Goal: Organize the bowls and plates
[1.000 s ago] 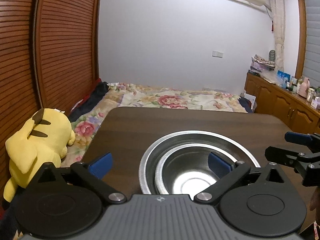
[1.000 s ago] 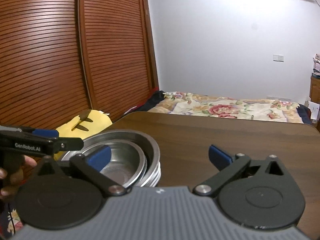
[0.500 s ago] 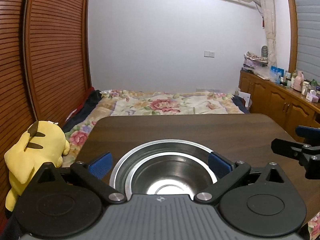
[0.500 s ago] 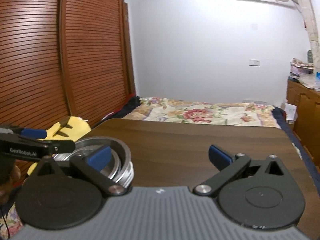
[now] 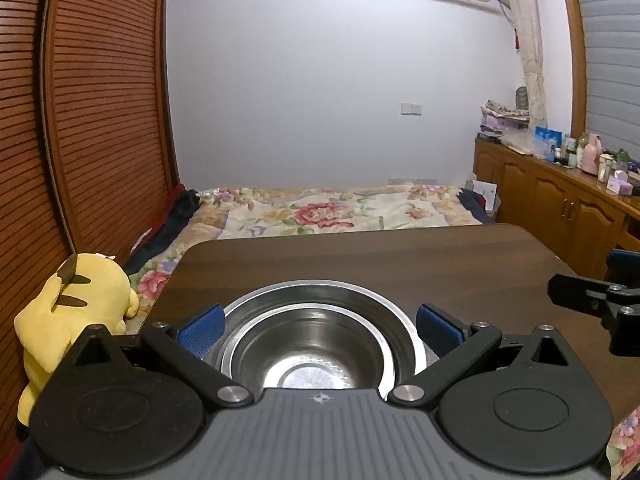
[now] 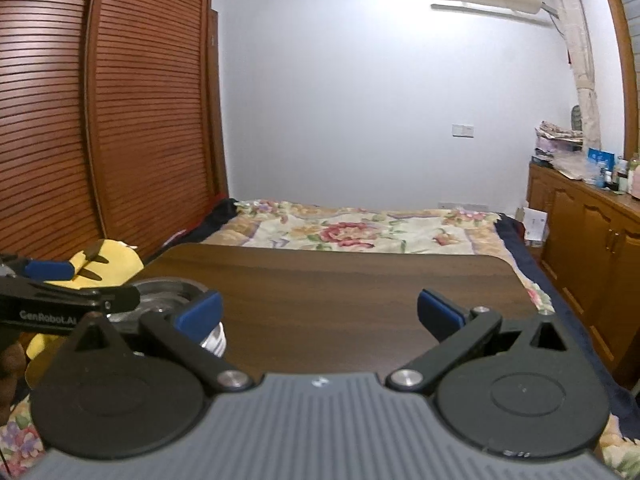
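A yellow plush toy (image 5: pixel 76 304) lies left of the dark wooden table (image 5: pixel 400 264). Nested stainless-steel bowls (image 5: pixel 316 340) sit between the spread, empty left gripper (image 5: pixel 320 330), marked "GenRobot.AI". The right gripper (image 6: pixel 320 316) gapes, grasping nothing, above bare tabletop.

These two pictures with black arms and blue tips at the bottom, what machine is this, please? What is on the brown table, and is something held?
No robot: a person carries a hand-held gripper in each hand, each with a camera looking along its fingers. The left hand-held gripper is open above nested shiny steel bowls on the dark wooden table. The right hand-held gripper is open over bare table. Nothing is held. A yellow plush toy sits beside the table.
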